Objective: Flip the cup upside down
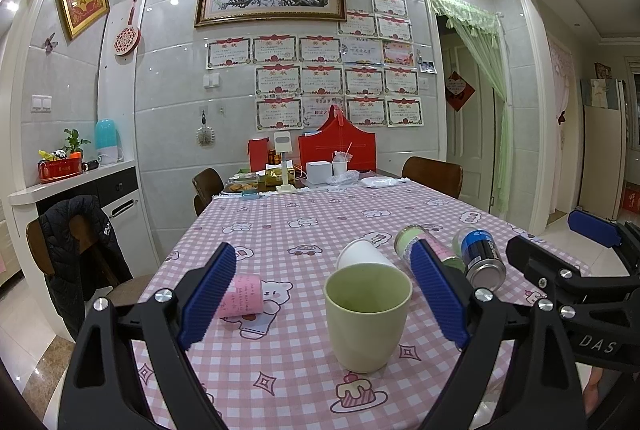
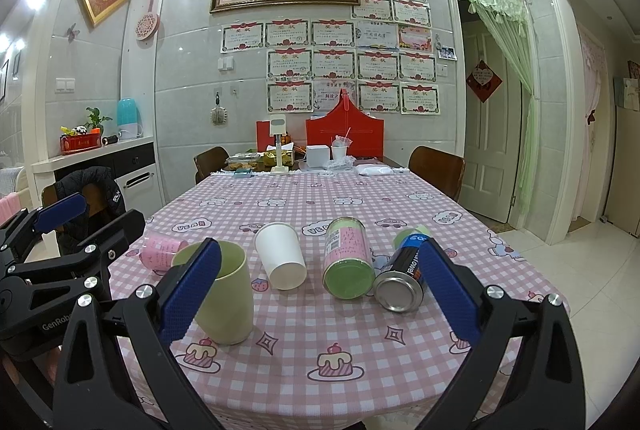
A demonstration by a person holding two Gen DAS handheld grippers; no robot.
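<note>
The cup (image 1: 367, 316) is smooth, pale green and round, a bit wider at the top. It stands upright, mouth up, near the front edge of the worktop (image 1: 288, 230), which has a pink checked cloth with bears and cakes. The left gripper (image 1: 324, 296) is spread wide, with the cup between its ridged blue pads (image 1: 208, 294) but not touching them. The right gripper (image 2: 316, 302) is spread wide too and holds nothing.

There are five things in a row: one green cup, one pink cup (image 2: 162, 250) lying down, one white paper cup (image 2: 281, 256) lying down, one green-and-pink tube (image 2: 347, 262) and one shiny blue can (image 2: 402, 280), both on their sides. The white cup lies just behind the green one.
</note>
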